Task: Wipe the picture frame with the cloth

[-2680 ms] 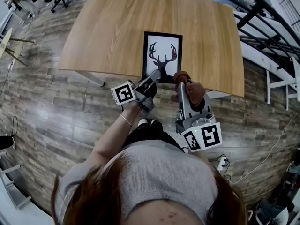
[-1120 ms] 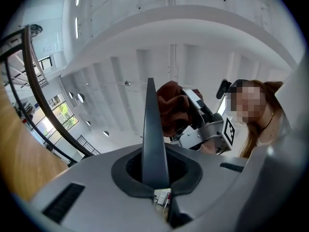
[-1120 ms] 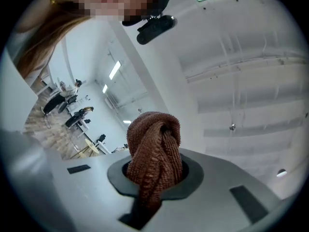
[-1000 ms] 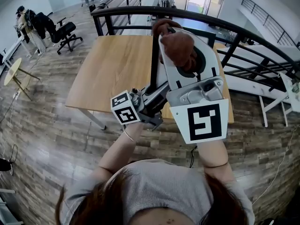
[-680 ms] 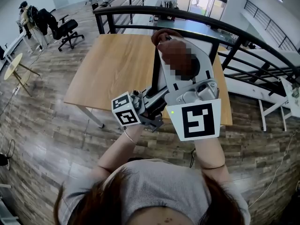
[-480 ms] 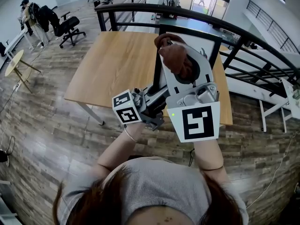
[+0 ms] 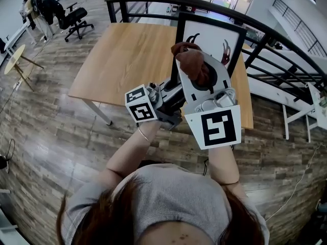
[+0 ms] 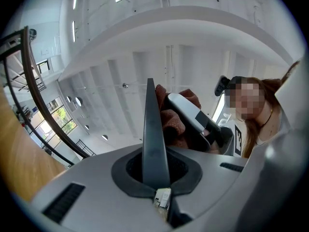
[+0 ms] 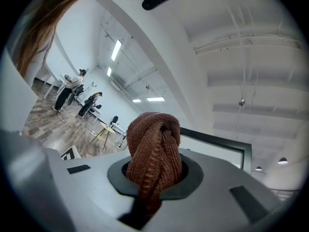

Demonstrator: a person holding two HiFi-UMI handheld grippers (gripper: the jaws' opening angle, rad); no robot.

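Observation:
The black picture frame (image 7: 212,37) with a white antler print stands upright above the wooden table (image 7: 127,55), its face towards me. My left gripper (image 7: 175,89) is shut on the frame's lower left edge; in the left gripper view that edge (image 8: 153,139) runs as a thin dark blade between the jaws. My right gripper (image 7: 190,56) is shut on a bunched brown cloth (image 7: 193,65), held against the frame's lower left part. In the right gripper view the cloth (image 9: 154,153) fills the jaws, with the frame's edge (image 9: 217,141) behind it.
A black railing (image 7: 286,45) curves behind the table and to the right. An office chair (image 7: 71,17) and a small round table (image 7: 15,52) stand far left on the wood floor. White furniture (image 7: 314,101) sits at the right edge.
The frame lay flat on the table earlier and is now held upright. Over the last second the right gripper and cloth have come down, uncovering more of the print above them.

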